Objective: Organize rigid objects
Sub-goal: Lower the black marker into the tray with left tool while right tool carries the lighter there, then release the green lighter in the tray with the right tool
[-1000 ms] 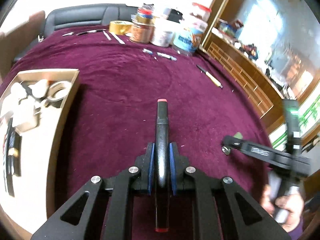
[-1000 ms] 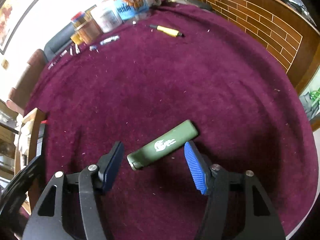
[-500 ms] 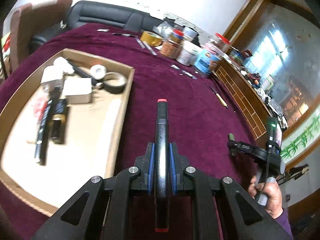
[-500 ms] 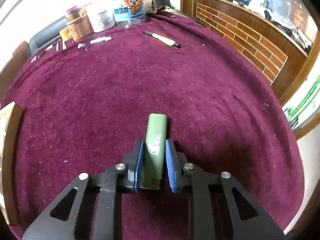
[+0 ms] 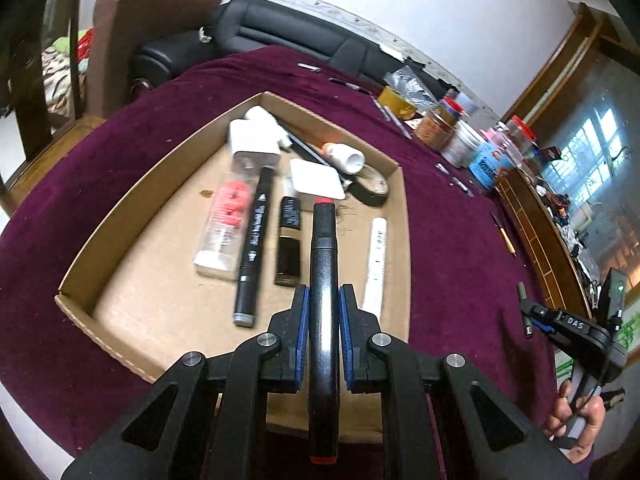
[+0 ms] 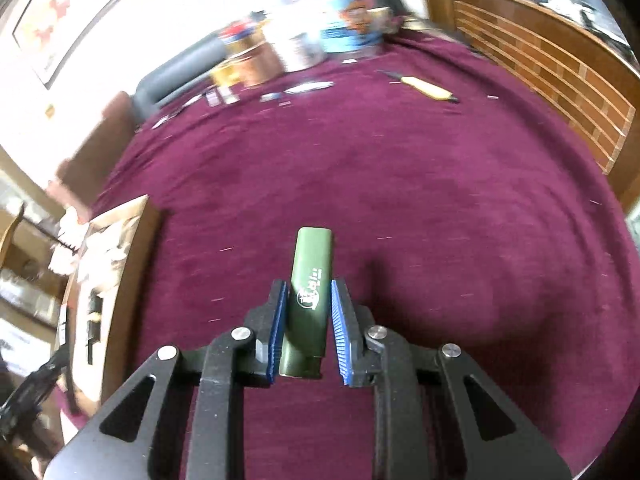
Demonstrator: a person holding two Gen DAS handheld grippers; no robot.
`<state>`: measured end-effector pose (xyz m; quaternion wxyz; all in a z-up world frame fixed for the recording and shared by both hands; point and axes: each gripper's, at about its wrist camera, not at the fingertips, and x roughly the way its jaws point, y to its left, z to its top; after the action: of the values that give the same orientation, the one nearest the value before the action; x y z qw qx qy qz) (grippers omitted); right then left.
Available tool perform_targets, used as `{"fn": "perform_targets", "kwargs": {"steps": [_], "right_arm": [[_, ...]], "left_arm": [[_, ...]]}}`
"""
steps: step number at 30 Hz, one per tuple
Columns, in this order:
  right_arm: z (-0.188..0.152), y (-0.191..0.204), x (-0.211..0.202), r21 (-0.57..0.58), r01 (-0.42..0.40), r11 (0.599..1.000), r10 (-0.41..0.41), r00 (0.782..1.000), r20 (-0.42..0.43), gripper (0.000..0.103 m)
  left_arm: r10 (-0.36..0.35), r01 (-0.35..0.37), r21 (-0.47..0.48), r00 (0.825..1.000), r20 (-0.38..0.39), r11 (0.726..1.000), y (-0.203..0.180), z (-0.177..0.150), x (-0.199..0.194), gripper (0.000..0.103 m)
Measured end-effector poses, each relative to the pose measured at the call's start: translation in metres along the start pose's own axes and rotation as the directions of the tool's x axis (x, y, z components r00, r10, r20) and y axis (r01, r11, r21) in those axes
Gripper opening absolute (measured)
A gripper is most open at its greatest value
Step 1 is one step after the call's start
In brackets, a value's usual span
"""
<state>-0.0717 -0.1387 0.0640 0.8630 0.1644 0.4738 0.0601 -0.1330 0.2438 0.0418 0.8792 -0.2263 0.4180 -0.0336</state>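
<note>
Fingers: left gripper (image 5: 323, 322) pinches marker (image 5: 323, 280), tilted down | right gripper (image 6: 308, 322) pinches lighter (image 6: 308, 296)

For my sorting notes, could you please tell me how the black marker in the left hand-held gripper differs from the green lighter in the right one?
The black marker is long, slim and red-capped at both ends; the green lighter is short, stubby and bears a white logo. The marker is over the cardboard tray, the lighter over bare maroon cloth. Both lie lengthwise between shut blue pads, one in the left hand-held gripper, the other in the right hand-held gripper.
</note>
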Motion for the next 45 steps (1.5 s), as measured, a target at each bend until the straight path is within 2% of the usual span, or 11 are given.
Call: {"fn": "perform_targets", "kwargs": {"steps": [6,13,15,18,23,27,31,36,38,41,45], "right_arm": [[-0.008,0.067,0.017,-0.087,-0.131,0.988,0.124,0.988,-0.088,0.02],[-0.017,0.139,0.039,-0.154,-0.23,0.961,0.201,0.962,-0.184,0.02],[-0.02,0.158,0.047,-0.178,-0.244,0.953,0.205,0.956,-0.212,0.02],[-0.025,0.184,0.063,-0.21,-0.254,0.944,0.197,0.946,-0.258,0.02],[-0.034,0.215,0.087,-0.262,-0.242,0.934,0.159,0.94,-0.301,0.02],[-0.038,0.23,0.104,-0.278,-0.231,0.932,0.133,0.934,-0.333,0.02],[-0.04,0.237,0.113,-0.307,-0.196,0.931,0.089,0.939,-0.332,0.02],[-0.046,0.245,0.115,-0.355,-0.164,0.92,0.046,0.947,-0.317,0.02],[-0.049,0.248,0.115,-0.373,-0.159,0.914,0.037,0.948,-0.315,0.02],[-0.053,0.251,0.114,-0.402,-0.14,0.905,0.014,0.954,-0.3,0.02],[-0.059,0.258,0.111,-0.462,-0.108,0.88,-0.018,0.965,-0.26,0.02]], "left_arm": [[-0.022,0.022,0.007,0.998,-0.051,1.0,-0.005,0.006,0.018,0.011],[0.007,-0.009,-0.012,0.99,-0.144,1.0,0.001,0.027,0.058,0.011],[-0.004,-0.003,-0.039,0.986,-0.167,0.999,0.008,0.029,0.065,0.011],[0.009,-0.016,-0.041,0.988,-0.152,0.999,0.011,0.03,0.064,0.011],[-0.026,0.014,-0.08,0.989,-0.143,0.997,0.024,0.028,0.055,0.012],[-0.054,0.045,-0.086,0.993,-0.103,0.995,0.03,0.026,0.034,0.016],[-0.064,0.061,-0.089,0.998,-0.027,0.994,0.036,0.026,0.004,0.034],[-0.045,0.046,-0.076,0.999,0.025,0.996,0.042,0.026,-0.017,0.037],[-0.032,0.035,-0.071,0.999,0.043,0.997,0.045,0.025,-0.024,0.048],[0.01,-0.004,-0.076,0.997,0.074,0.997,0.048,0.024,-0.033,0.058],[0.046,-0.039,-0.077,0.995,0.092,0.996,0.05,0.025,-0.037,0.058]]}}
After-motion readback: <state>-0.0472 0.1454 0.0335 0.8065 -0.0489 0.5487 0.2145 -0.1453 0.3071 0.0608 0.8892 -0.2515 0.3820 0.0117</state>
